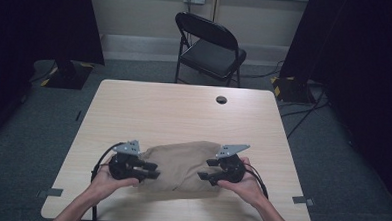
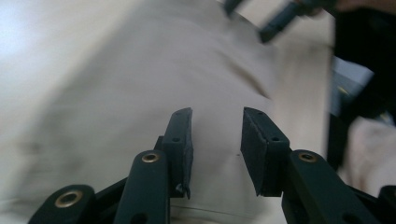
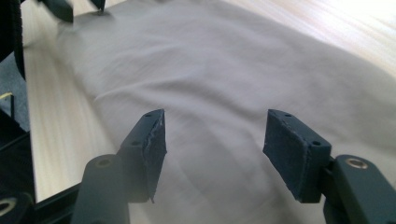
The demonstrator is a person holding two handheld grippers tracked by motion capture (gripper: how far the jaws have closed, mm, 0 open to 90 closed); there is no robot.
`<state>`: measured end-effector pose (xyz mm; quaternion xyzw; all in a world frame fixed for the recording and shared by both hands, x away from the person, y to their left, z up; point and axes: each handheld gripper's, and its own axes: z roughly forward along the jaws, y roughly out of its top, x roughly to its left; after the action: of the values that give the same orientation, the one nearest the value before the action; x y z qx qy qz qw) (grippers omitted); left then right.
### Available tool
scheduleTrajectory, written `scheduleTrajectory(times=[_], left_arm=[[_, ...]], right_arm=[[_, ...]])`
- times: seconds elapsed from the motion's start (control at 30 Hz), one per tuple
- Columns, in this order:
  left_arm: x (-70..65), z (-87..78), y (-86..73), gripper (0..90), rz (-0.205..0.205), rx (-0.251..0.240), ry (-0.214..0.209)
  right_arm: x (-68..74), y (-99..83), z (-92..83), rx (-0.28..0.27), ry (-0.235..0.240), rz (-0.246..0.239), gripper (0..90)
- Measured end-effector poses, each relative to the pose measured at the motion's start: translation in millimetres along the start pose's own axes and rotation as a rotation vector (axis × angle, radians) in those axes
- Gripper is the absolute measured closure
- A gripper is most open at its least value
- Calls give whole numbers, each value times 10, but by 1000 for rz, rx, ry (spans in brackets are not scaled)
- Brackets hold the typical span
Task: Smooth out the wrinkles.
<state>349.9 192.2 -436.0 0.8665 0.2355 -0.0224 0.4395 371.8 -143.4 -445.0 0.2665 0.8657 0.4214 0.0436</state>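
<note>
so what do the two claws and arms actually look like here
Both the left claw and the right claw are black, each topped by a grey three-cornered plate, with a black cable trailing back. Their jaws carry flat dark pads fixed with small screws. The forearms are bare, no sleeves visible.

one tan cloth (image 1: 181, 166), one table (image 1: 184, 110), one chair (image 1: 210, 47)

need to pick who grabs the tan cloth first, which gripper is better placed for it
Neither clearly; slight edge to the left. The left gripper and right gripper sit at opposite ends of the tan cloth, jaws open above fabric. The left's jaws stand narrower, so probably less closing is needed.
</note>
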Motion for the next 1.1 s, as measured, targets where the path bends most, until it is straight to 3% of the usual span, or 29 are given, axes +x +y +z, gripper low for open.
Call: scheduleTrajectory(times=[0.2,0.27,0.4,0.6,0.77,0.93,1.1], left_arm=[[8,198,-122,648,-9,106,-16],[-9,248,-178,658,12,159,-4],[-11,270,-254,669,4,189,17],[106,274,-235,675,-2,177,53],[254,268,-298,660,-42,186,82],[306,174,-306,627,-90,115,72],[257,35,-283,581,-116,31,60]], right_arm=[[-22,-190,108,65,-1,23,391],[-16,-225,122,74,-13,3,391],[-57,-295,114,91,-17,8,386],[-91,-356,125,111,-38,13,384],[-148,-360,141,108,-43,22,385],[-220,-355,135,82,-45,45,364],[-173,-306,42,26,-31,57,304]])
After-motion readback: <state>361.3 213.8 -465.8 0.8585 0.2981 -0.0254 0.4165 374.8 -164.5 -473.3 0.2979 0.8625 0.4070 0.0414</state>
